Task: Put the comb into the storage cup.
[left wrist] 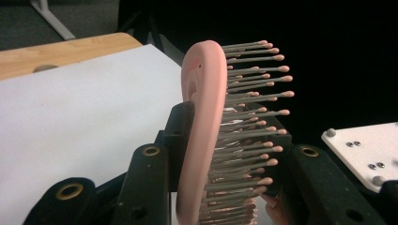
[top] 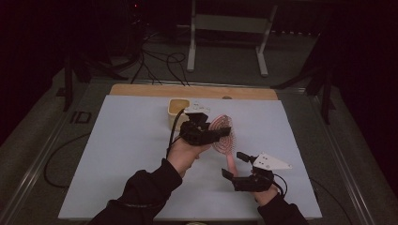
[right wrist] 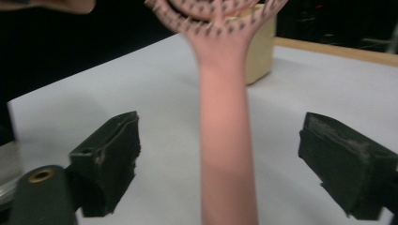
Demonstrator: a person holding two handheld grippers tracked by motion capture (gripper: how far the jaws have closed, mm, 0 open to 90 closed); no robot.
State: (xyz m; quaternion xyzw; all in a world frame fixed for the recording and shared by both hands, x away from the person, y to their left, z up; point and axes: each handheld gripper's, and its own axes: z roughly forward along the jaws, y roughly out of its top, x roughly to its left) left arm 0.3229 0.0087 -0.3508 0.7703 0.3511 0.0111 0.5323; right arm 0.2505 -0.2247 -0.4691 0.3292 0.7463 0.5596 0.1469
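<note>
A pink hairbrush (top: 224, 127) with a round head and grey bristles is held up above the white table cover. My left gripper (top: 215, 133) is shut on the brush head; in the left gripper view the hairbrush (left wrist: 199, 117) stands on edge between the two jaws of the left gripper (left wrist: 230, 138), bristles pointing right. The handle hangs down toward my right gripper (top: 234, 165). In the right gripper view the handle (right wrist: 225, 140) runs between the wide-apart pads of the right gripper (right wrist: 225, 161), which is open and touches it on neither side.
A small cream cup (top: 178, 112) stands on the white cover (top: 126, 154) just behind the left gripper, also seen as the cup (right wrist: 261, 51) behind the brush. A wooden table edge (top: 141, 90) runs along the back. Cables and a frame leg lie on the floor beyond.
</note>
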